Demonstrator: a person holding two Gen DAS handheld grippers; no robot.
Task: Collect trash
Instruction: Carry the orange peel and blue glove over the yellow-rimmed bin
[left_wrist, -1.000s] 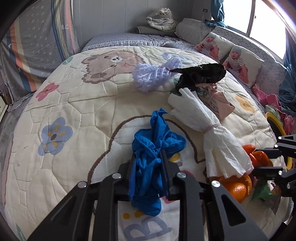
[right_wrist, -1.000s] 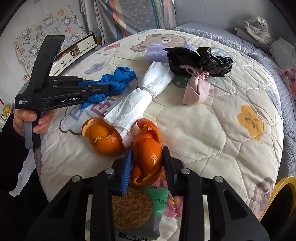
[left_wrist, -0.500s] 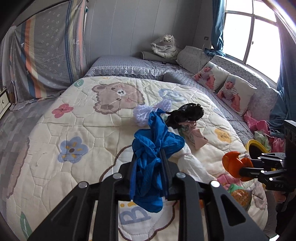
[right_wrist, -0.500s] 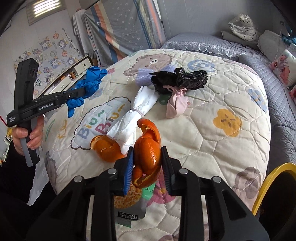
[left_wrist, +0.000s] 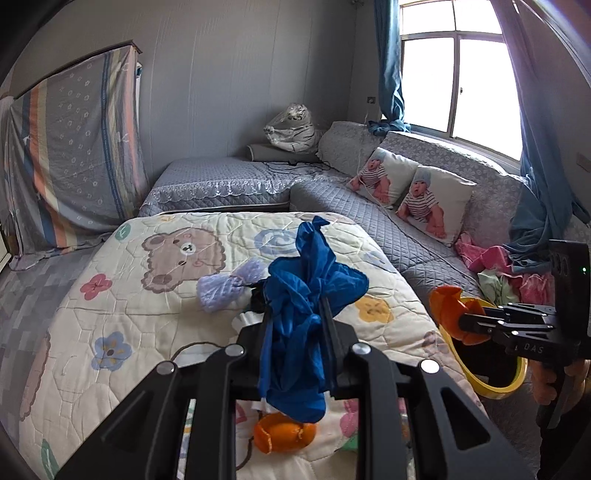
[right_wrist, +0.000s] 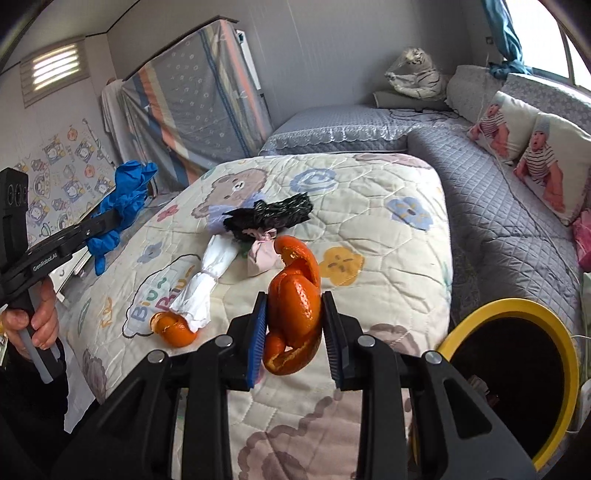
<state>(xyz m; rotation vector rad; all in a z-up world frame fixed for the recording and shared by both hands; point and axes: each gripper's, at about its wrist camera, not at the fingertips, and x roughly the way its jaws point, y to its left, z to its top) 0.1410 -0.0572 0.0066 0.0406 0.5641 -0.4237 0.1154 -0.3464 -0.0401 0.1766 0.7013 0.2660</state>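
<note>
Right wrist view: right gripper (right_wrist: 294, 330) clamps an orange peel (right_wrist: 293, 310), now lifted off the quilt (right_wrist: 388, 266) and swung toward the yellow-rimmed bin (right_wrist: 509, 376). Left gripper (left_wrist: 297, 332) pinches a blue plastic bag (left_wrist: 303, 325), also raised clear. Both loads look ready to drop; more trash remains on the quilt.

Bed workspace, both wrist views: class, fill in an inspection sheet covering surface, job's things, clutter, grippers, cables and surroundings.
Surface: cream cartoon-print quilt on the bed.
Job's things: crumpled blue plastic bag, curled orange peel, second orange peel, tied white paper bundle, black plastic bag, small pink tied bag, yellow-rimmed black bin.
Clutter: lilac fluffy bundle.
Grippers: left gripper shut on the blue bag; right gripper shut on the curled peel.
Cables: thin cord on the grey bed.
Surroundings: baby-print pillows, window.
</note>
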